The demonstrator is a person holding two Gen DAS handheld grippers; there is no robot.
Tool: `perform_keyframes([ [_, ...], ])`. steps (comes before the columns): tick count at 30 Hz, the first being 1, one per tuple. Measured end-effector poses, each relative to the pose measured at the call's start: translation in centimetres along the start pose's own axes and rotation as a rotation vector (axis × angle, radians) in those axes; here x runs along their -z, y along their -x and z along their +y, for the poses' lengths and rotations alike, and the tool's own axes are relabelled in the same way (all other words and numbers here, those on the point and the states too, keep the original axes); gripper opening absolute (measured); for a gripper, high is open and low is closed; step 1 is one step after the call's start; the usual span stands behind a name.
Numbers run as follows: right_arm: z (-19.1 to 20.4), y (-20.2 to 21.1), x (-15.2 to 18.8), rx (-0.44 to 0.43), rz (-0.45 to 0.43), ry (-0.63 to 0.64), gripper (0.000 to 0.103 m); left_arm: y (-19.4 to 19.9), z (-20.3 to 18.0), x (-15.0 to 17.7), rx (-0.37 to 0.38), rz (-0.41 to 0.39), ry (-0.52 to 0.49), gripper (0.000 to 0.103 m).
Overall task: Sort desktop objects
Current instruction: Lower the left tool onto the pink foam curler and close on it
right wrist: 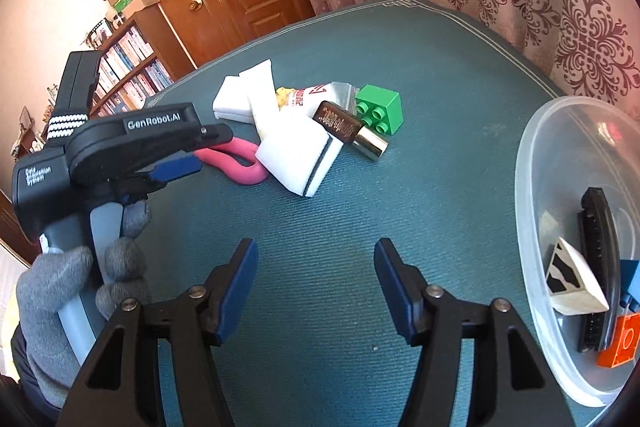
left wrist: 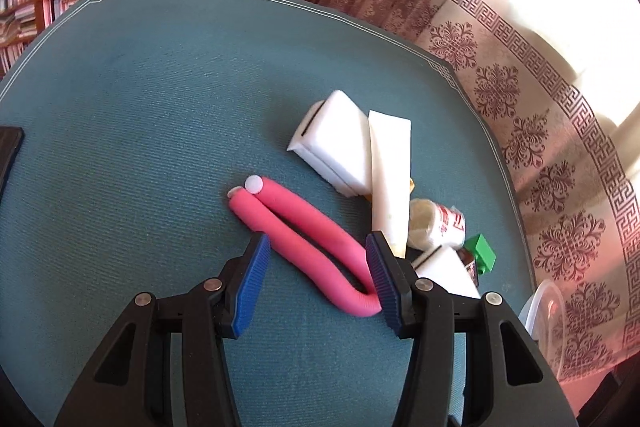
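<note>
A: Where is the left gripper (left wrist: 316, 271)?
B: It is low over the teal table mat (left wrist: 140, 99). Its jaws are wide apart and hold nothing. The pink foam roller (left wrist: 308, 247) lies bent in a U between them. The bend of the U touches the right blue pad (left wrist: 382, 283).

A: Who holds it?
B: A hand in a grey glove (right wrist: 76, 279). It wraps around the grey handle, and the gripper points across the mat, a bit down.

A: What sits past the jaws?
B: A white sponge (left wrist: 334, 139) and a white tube (left wrist: 390, 183) are ahead, a bit to the right. A green block (left wrist: 482, 253) is just right of the right jaw.

A: And the right gripper (right wrist: 316, 279)?
B: Its jaws are wide apart too, with only bare mat between them. The pile is well ahead: another white sponge (right wrist: 300, 155), a brown bottle with a shiny cap (right wrist: 350, 131), and the green block.

A: Where is the bowl?
B: The clear plastic bowl (right wrist: 532, 155) is right of the right jaw. Inside are a black comb (right wrist: 598, 267) and an orange block (right wrist: 620, 343).
</note>
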State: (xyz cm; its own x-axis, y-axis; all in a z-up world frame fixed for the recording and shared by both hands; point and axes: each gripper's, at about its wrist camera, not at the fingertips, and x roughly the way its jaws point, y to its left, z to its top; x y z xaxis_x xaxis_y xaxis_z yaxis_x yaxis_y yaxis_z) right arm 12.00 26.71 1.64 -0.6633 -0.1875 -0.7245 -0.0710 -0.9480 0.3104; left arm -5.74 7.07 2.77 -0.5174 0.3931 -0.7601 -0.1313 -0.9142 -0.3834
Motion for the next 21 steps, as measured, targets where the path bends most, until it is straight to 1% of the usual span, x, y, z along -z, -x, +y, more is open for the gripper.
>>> perform_keyframes([
  [3, 0.0, -0.2, -0.1, -0.005, 0.001, -0.004, 0.065, -0.2, -0.1, -0.4, 0.000, 0.002, 0.020, 0.053],
  [7, 0.0, -0.3, -0.1, -0.006, -0.001, -0.010, 0.065, -0.7, -0.3, -0.7, -0.019, 0.003, 0.039, 0.053],
  [14, 0.5, -0.6, 0.0, -0.023, 0.009, -0.003, 0.065, -1.1, -0.5, -0.8, -0.051, -0.003, 0.031, 0.053],
  [18, 0.7, -0.6, 0.1, -0.025, 0.009, 0.000, 0.065, -1.2, -0.8, -0.7, -0.102, 0.001, 0.006, 0.053],
  [21, 0.6, -0.7, 0.1, -0.024, 0.011, -0.003, 0.065, -1.7, -0.2, -0.6, -0.114, 0.027, 0.029, 0.054],
])
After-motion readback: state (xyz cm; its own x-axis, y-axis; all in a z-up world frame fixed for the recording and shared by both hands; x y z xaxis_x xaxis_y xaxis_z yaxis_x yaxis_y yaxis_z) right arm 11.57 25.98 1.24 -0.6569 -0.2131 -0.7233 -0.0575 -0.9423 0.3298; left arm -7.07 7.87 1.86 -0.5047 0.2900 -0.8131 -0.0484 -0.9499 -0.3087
